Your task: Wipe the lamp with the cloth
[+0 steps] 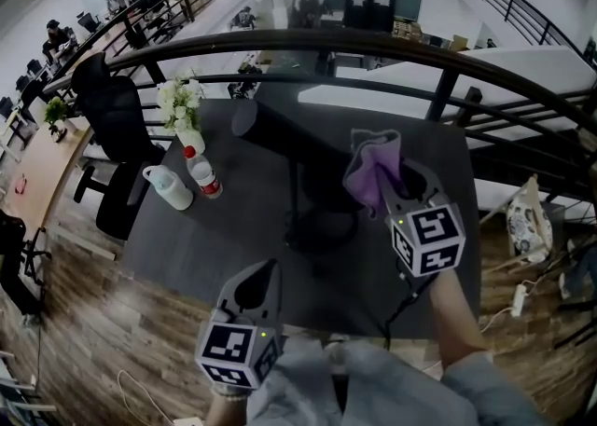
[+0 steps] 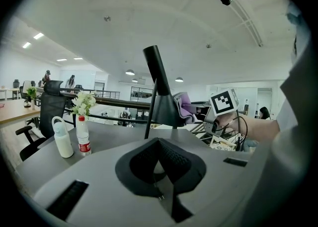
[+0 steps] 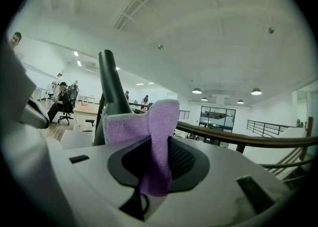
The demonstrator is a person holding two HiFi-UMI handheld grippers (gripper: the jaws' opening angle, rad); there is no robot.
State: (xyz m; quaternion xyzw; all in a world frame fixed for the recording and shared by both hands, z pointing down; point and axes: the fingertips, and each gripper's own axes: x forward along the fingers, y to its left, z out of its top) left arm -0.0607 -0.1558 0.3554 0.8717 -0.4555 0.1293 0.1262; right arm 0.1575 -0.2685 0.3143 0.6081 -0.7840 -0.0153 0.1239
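The right tongs [image 3: 158, 157] are pinching a fuzzy purple cloth [image 3: 149, 124], its folded top edge standing up right beside the black lamp [image 1: 280, 130] on the dark table [image 1: 205, 238]. The left tongs [image 2: 158, 144] are hanging closed and empty near the table's front edge.

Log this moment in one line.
right gripper: shut on cloth, beside lamp | left gripper: shut, empty | contact: unclear
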